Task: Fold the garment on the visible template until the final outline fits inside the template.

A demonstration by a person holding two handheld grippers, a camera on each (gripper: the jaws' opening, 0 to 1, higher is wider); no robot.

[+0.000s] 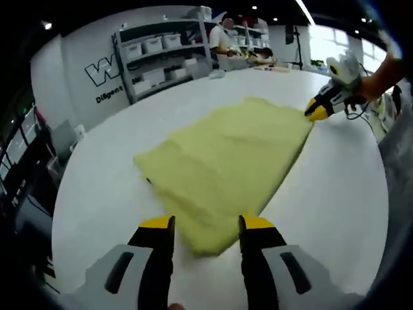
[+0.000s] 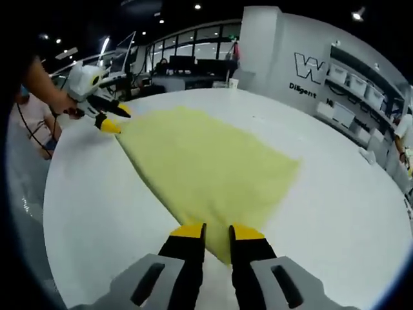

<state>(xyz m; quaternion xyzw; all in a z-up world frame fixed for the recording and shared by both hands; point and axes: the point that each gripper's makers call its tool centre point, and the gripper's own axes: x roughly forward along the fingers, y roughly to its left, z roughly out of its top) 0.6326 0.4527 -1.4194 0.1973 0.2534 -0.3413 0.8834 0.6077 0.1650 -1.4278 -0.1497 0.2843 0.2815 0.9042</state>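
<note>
Both tongs noted at the bottom of their own views. Left gripper (image 1: 206, 226): yellow-tipped jaws stand apart, straddling the near corner of the yellow garment (image 1: 226, 165), not clamped on it. Right gripper (image 2: 216, 232): jaws drawn close with a narrow gap, the garment's (image 2: 206, 171) near corner lying between them; whether they pinch the cloth cannot be told.

Garment lies flat on the white table (image 1: 335, 194), mid-frame in both views, with soft folds at its left edge in the left gripper view. Each gripper's tip meets a far corner in the other's view, upper right and upper left respectively. Beyond, upper left: shelving with bins (image 1: 158, 55).
</note>
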